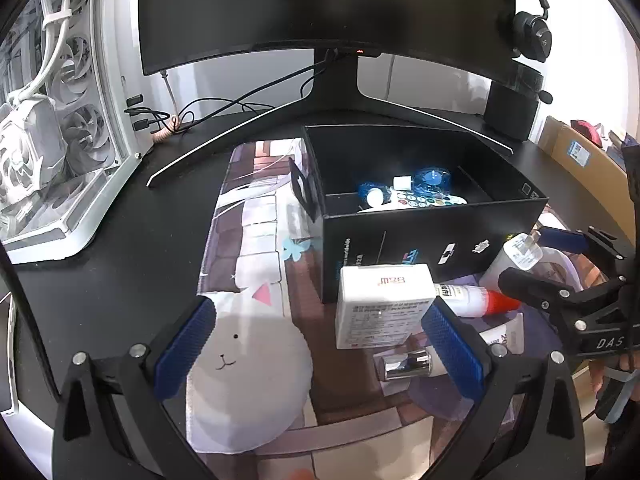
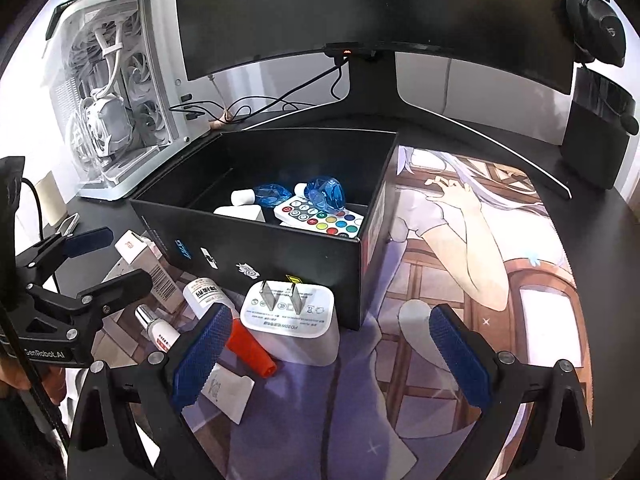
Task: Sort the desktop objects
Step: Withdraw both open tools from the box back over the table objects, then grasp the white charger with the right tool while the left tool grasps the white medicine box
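Observation:
A black open box (image 1: 420, 236) (image 2: 280, 256) stands on the printed desk mat and holds a colour-button remote (image 2: 324, 218), blue wrapped items (image 2: 326, 194) and small white pieces. In front of it lie a white carton (image 1: 382, 304) (image 2: 150, 268), a white glue bottle with a red cap (image 1: 476, 298) (image 2: 228, 320), a chrome-capped tube (image 1: 408, 364) (image 2: 156, 328) and a white plug charger (image 2: 290, 320) (image 1: 516, 258). My left gripper (image 1: 320, 352) is open, its right finger beside the carton. My right gripper (image 2: 332, 356) is open, just short of the charger.
A curved monitor (image 1: 320, 8) on a wide stand fills the back. A white PC case (image 1: 52, 140) stands at the left, with cables beside it. Headphones (image 2: 596, 28) hang at the right over a black speaker (image 2: 592, 140). A cardboard box (image 1: 576, 152) sits far right.

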